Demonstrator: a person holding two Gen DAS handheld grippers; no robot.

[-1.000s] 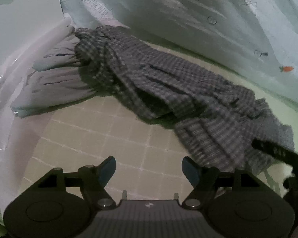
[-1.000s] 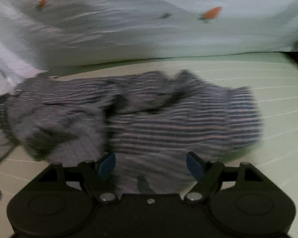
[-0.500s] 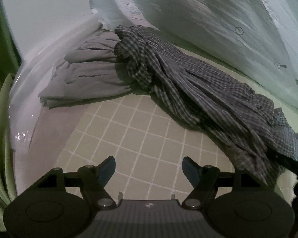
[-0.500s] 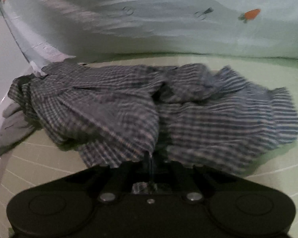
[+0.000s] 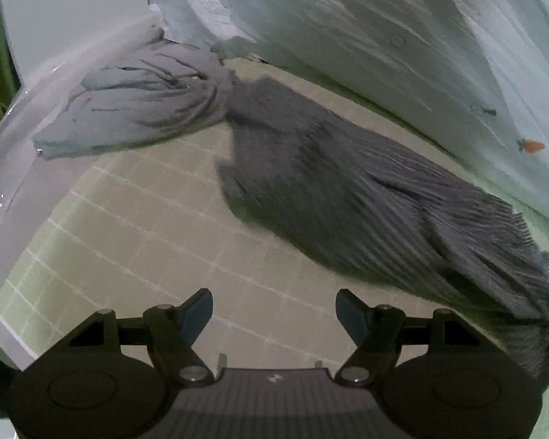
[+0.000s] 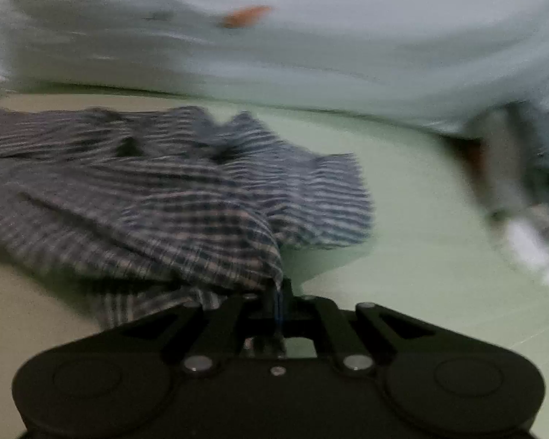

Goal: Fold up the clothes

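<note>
The right claw [image 6: 276,292] was clamped tight on a bunched edge of the checked shirt [image 6: 172,197], the cloth rising straight out of its closed jaws and spreading away ahead and to its left over the pale green gridded sheet [image 6: 421,248]. Beyond the shirt lay a pale quilt [image 6: 311,55] printed with small carrots; a blurred shape ahead to the claw's right could not be made out. The left claw [image 5: 274,312] stood wide open with nothing between its fingers, only bare sheet [image 5: 135,226] just ahead of it. Farther out, ahead and to its right, the shirt [image 5: 366,197] stretched in a long diagonal band, its near end drawn off toward the right. At the shirt's far end, ahead to the left, a crumpled grey garment [image 5: 142,109] lay touching it, with the quilt [image 5: 347,36] behind both.
</note>
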